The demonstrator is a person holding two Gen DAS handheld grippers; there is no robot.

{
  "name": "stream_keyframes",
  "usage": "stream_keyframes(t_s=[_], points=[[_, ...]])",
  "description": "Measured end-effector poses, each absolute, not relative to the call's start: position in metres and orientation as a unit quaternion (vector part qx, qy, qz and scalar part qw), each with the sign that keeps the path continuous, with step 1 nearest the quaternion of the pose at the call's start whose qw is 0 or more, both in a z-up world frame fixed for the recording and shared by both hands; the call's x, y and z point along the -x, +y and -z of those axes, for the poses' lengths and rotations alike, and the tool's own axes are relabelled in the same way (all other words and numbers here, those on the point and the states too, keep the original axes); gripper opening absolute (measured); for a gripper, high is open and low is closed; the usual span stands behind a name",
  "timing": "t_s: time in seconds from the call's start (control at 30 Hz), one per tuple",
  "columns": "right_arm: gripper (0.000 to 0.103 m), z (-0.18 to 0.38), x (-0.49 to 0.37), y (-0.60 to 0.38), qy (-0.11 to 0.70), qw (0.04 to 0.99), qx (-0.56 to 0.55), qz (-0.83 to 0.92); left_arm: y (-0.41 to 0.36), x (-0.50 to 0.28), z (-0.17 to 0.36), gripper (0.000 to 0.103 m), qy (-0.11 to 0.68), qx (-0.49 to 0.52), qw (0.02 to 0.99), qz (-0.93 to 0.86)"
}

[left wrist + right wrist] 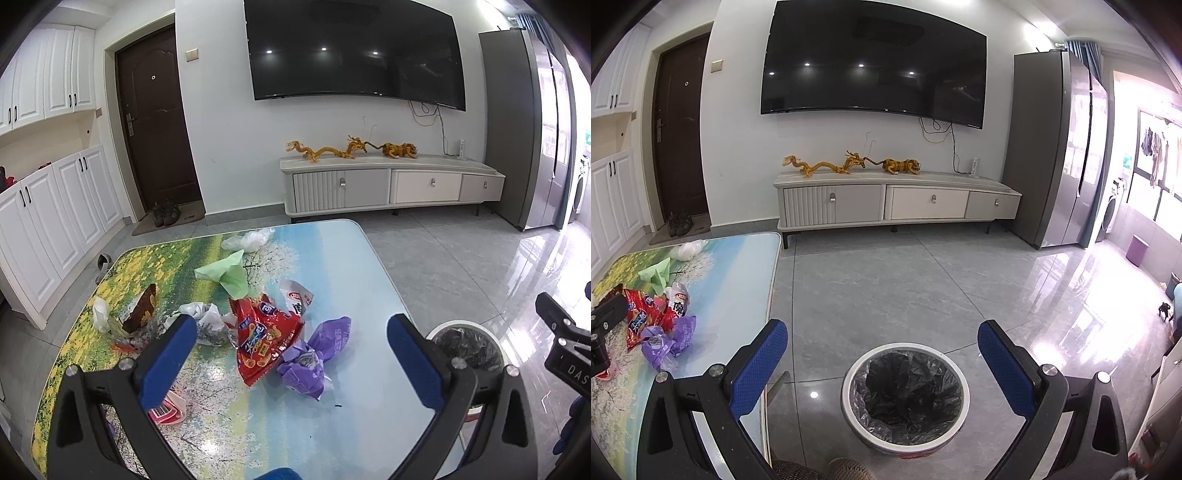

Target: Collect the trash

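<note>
Printed vinyl, a meadow-and-sky scene, covers the desk (351, 295) on which the trash lies. Left to right in the left wrist view: a crumpled white scrap (100, 314) at the yellow edge, a brown wrapper (142, 308) standing tilted beside it, a grey-white bag (208, 323), a pale green bag (225, 273), a red snack packet (264, 341) at centre, and a purple bag (317, 356) touching the packet's right side (a clear plastic bag (249, 239) sits apart at the far edge). A pink barcoded wrapper (168, 410) is partly hidden behind the left finger. The left tool (291, 358) hangs above the desk with its blue-padded jaws spread wide, grasping nothing, the red packet and purple bag between them in the picture. Off the desk's right edge, on the grey tiled floor (886, 280), stands the round white bin (905, 397) lined with a black bag. The right tool (882, 358) hovers over the bin, likewise released and empty.
</note>
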State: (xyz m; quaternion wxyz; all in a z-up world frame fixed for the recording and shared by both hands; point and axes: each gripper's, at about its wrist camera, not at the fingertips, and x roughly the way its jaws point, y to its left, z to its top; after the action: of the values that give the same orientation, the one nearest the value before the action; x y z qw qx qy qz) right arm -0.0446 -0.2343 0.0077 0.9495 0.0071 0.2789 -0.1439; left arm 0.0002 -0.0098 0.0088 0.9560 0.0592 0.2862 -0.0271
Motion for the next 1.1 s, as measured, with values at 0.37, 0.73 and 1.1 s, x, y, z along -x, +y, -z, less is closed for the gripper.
stream_keyframes(t_s=[0.37,0.73,1.1], points=[[0.103,-0.0053,0.0442,-0.2361,0.280,0.948,-0.004,0.148,-0.0095,-0.0002,-0.0122,0.103,0.270,-0.055,0.961,0.029],[0.103,-0.0055,0.0435,-0.2402,0.282,0.947,-0.002,0.153,-0.0100,-0.0004,-0.0146,0.103,0.261,-0.058,0.963,0.027],[0.103,-0.0128,0.0423,-0.2354,0.278,0.947,0.005,0.160,-0.0049,-0.0025,-0.0147,0.103,0.267,-0.063,0.961,0.034]])
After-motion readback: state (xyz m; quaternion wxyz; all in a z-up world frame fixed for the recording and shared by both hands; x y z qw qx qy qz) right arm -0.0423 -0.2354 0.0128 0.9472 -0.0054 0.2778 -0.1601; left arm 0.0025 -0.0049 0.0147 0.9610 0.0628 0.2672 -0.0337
